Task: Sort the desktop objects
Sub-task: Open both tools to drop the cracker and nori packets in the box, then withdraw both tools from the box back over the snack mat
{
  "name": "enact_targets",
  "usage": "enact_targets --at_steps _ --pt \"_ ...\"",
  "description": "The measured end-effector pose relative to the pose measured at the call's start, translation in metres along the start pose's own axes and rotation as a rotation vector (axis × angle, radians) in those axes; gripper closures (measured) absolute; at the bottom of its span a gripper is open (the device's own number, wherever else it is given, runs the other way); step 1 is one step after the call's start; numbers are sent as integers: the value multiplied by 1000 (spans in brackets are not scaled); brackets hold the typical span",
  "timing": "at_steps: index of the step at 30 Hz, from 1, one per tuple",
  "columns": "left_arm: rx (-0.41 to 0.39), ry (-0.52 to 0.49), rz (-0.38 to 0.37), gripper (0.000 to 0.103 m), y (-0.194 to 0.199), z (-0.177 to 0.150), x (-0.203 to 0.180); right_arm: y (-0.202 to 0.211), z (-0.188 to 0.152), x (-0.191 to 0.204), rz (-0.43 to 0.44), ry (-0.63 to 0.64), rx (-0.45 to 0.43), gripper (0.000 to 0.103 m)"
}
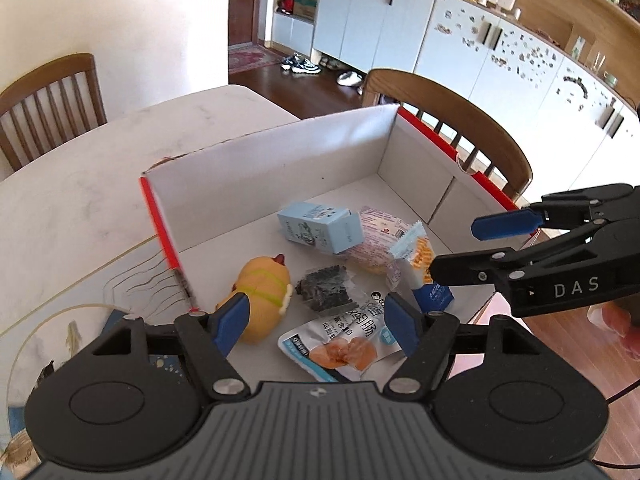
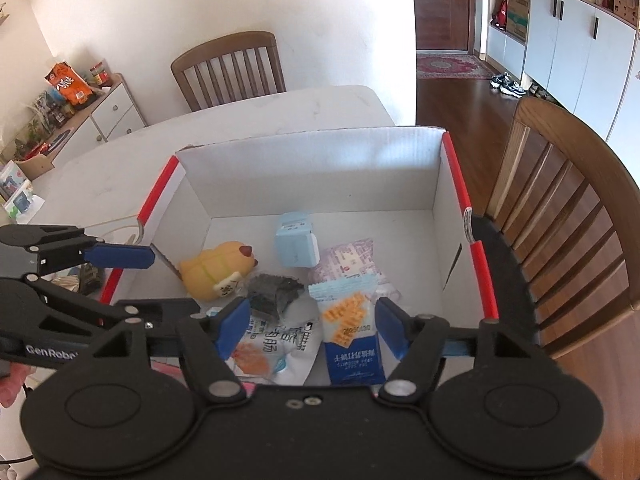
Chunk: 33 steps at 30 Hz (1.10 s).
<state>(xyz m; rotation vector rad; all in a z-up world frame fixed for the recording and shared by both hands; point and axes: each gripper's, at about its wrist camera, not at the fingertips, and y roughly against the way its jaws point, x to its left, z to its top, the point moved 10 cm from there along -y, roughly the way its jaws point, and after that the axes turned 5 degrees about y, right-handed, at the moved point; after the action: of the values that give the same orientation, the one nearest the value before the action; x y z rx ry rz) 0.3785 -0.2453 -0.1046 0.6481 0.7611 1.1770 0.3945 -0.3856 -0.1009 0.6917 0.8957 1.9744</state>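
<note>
A white cardboard box (image 1: 280, 160) with red edges stands on the table and also shows in the right wrist view (image 2: 320, 168). Inside lie a yellow plush toy (image 1: 264, 292) (image 2: 216, 272), a light blue carton (image 1: 320, 228) (image 2: 296, 244), a dark snack packet (image 1: 326, 288) (image 2: 272, 292), a white sausage pouch (image 1: 344, 340) (image 2: 276, 352), a pink-printed packet (image 1: 380, 236) (image 2: 352, 260) and a blue-and-white cracker packet (image 1: 420, 264) (image 2: 350, 332). My left gripper (image 1: 316, 324) is open and empty over the box's near edge. My right gripper (image 2: 310, 328) is open and empty above the cracker packet; it also shows in the left wrist view (image 1: 460, 248).
The box sits on a white marble-look table (image 1: 80, 184). Wooden chairs stand at the far side (image 2: 232, 68) and the right (image 2: 568, 216). A patterned mat (image 1: 48, 340) lies on the table left of the box. White cabinets (image 1: 480, 48) line the room.
</note>
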Motion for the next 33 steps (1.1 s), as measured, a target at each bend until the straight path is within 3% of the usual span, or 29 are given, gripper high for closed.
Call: enact_targets --at_steps 7,14,22,33 --pt "-44 -8 0 21 17 -4 4 12 -2 11 17 11 -45 26" --pt "-89 -25 -13 3 36 -9 7 21 -2 21 10 -7 -80 22" --pt "-120 -10 -33 2 58 -20 22 28 -5 44 -12 -13 -97 21" --pt "-150 22 -43 2 96 -51 62 29 -9 109 -14 16 -120 21"
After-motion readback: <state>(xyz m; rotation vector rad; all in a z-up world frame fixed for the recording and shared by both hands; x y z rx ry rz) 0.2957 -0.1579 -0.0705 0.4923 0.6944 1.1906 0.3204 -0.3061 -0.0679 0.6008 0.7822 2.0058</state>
